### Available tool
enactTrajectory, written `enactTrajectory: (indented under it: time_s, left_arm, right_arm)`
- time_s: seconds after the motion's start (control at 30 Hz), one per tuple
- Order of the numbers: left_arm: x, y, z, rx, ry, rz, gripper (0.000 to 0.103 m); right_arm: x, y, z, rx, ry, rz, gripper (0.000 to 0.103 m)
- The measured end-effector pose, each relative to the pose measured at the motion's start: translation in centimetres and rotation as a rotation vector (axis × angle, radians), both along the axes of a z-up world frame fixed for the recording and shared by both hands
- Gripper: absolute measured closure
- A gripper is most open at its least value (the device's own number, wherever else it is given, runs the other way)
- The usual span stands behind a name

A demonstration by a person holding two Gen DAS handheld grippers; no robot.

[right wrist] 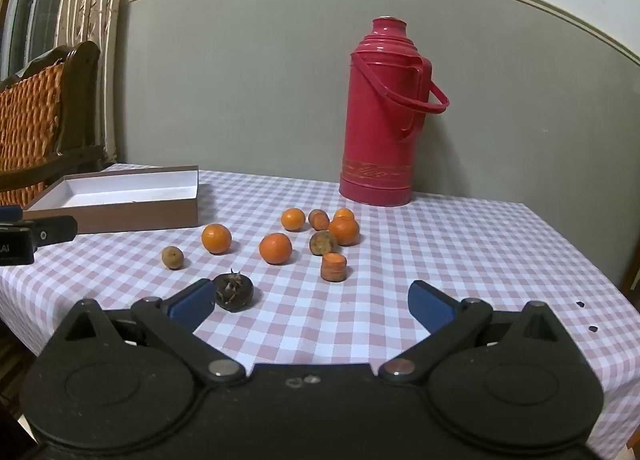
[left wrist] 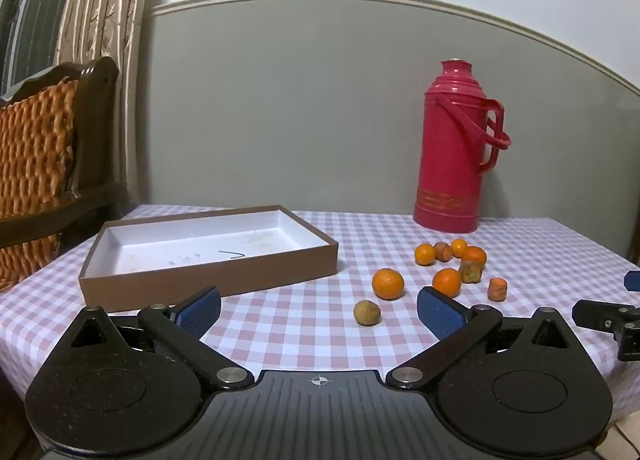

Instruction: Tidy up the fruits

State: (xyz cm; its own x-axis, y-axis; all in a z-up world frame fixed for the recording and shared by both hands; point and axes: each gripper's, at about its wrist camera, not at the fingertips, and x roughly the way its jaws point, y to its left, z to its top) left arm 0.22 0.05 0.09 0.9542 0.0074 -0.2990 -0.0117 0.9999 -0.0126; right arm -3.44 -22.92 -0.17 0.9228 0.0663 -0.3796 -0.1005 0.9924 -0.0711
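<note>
Several small oranges lie loose on the checked tablecloth, one of them nearest my left gripper and another mid-cloth in the right wrist view. Among them are a carrot chunk, a brownish round fruit and a dark shrivelled fruit. A shallow brown box with a white, empty inside sits to the left. My left gripper stands open, short of the brownish fruit. My right gripper is open too, its left finger beside the dark fruit. Nothing is held.
A tall red thermos stands at the back against the grey wall. A wooden chair with an orange woven cushion is left of the table. The table's edge falls away on the right. The other gripper shows at each view's side.
</note>
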Motion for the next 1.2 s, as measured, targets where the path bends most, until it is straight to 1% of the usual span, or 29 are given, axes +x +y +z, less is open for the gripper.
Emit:
enactTrajectory:
  time_s: [1.2]
  left_arm:
    - [-0.09,0.12,-0.10,-0.001,-0.002,-0.006,0.000]
  right_arm:
    - [-0.11,0.01,0.04,-0.003,-0.006,0.002,0.006]
